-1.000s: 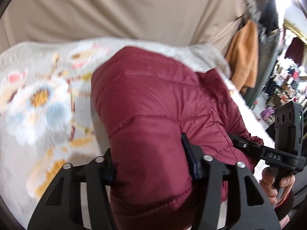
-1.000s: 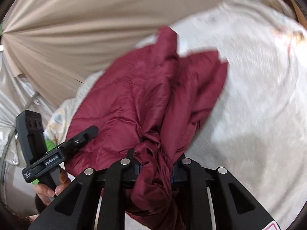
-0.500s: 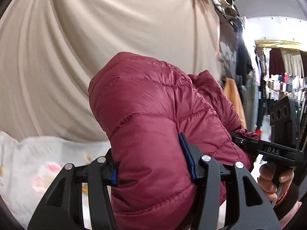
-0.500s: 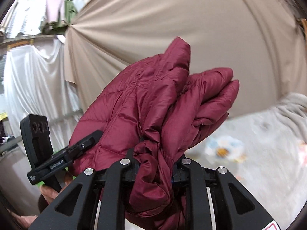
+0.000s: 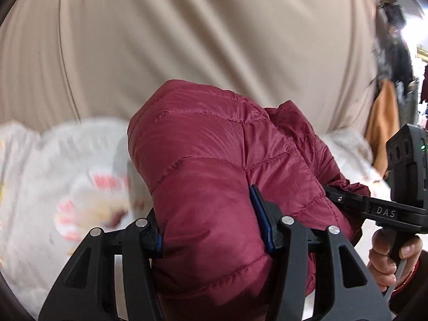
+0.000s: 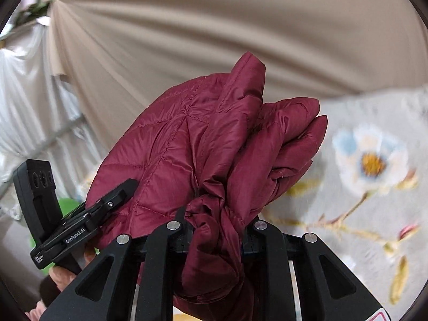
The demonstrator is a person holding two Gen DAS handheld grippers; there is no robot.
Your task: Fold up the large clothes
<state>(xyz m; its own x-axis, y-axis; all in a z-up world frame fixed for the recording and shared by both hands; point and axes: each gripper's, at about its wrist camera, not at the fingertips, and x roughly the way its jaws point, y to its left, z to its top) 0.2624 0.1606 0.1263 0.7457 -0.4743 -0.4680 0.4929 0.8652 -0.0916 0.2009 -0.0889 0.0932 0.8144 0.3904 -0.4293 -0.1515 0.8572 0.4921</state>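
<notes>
Left claw (image 5: pixel 211 230) closed on a thick padded fold of the maroon puffer jacket (image 5: pixel 214 160), blue pads pressed into both sides, jaws about half apart. Jacket bulging from between the jaws toward 12 o'clock, raised above the floral bed cover (image 5: pixel 53 174). Right claw (image 6: pixel 216 227) clamped narrowly on a bunched edge of the same jacket, folds rising toward 12 and 1 o'clock. Beige curtain (image 6: pixel 214 26) behind. Other claw seen at 3 o'clock in left view, at 8 o'clock in right view.
</notes>
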